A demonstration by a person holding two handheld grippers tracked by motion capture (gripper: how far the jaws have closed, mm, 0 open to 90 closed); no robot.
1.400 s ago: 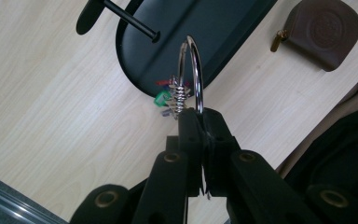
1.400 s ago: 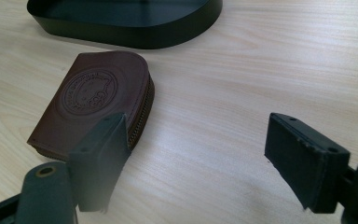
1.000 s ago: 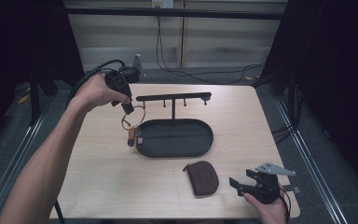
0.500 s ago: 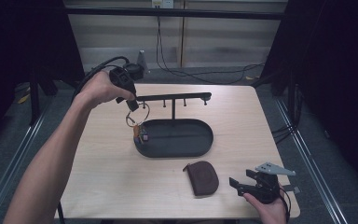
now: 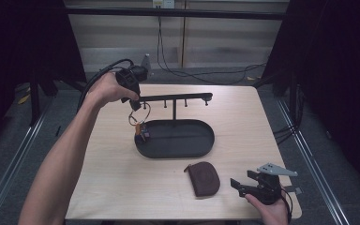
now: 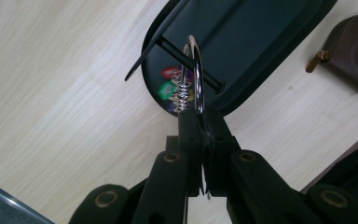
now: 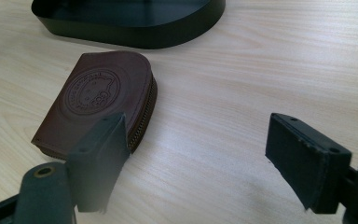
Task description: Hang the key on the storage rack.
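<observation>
High view: fixed above the near edge, facing forward and down across the whole bench. Left gripper view: close, looking down on the black tray. Right gripper view: low, near the benchtop. All three share tray and brown pouch.

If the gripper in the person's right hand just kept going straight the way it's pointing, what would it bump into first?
Probably the brown leather pouch. The right gripper stands open, low over the wooden table, and the pouch lies just ahead of its left jaw. Past it sits the black oval tray. The middle line may miss the pouch; depth is unclear.
</observation>
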